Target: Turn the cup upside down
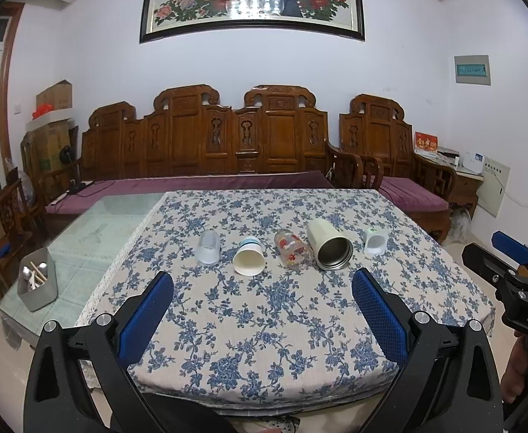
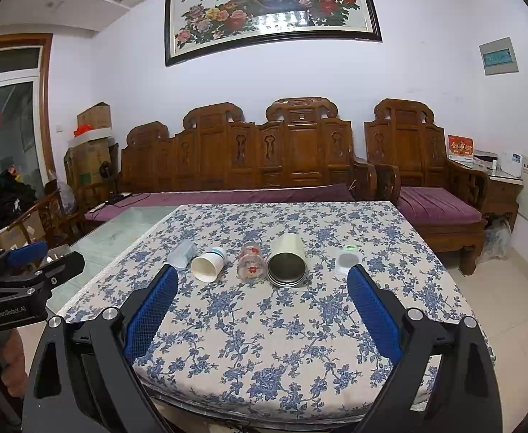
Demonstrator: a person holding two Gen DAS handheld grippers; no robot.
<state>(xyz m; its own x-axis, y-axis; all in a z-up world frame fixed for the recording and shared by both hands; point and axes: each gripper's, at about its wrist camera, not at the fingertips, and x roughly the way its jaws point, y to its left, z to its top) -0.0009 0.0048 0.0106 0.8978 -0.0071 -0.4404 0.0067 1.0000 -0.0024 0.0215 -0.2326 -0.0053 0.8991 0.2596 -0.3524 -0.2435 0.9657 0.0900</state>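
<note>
Several cups lie on their sides in a row on the floral tablecloth [image 1: 264,317], mouths toward me: a frosted clear cup [image 1: 209,248] [image 2: 182,253], a white paper cup [image 1: 248,256] [image 2: 208,264], a glass with red flowers [image 1: 292,249] [image 2: 252,262], a cream steel tumbler [image 1: 329,244] [image 2: 287,259] and a small frosted cup [image 1: 375,241] [image 2: 347,260]. My left gripper [image 1: 262,290] is open and empty, short of the row. My right gripper [image 2: 262,287] is open and empty, also short of the row.
A grey utensil holder [image 1: 38,285] stands on the glass table [image 1: 94,231] left of the cloth. A carved wooden sofa [image 1: 209,144] with purple cushions runs behind the table. The right gripper shows at the left wrist view's right edge [image 1: 516,270].
</note>
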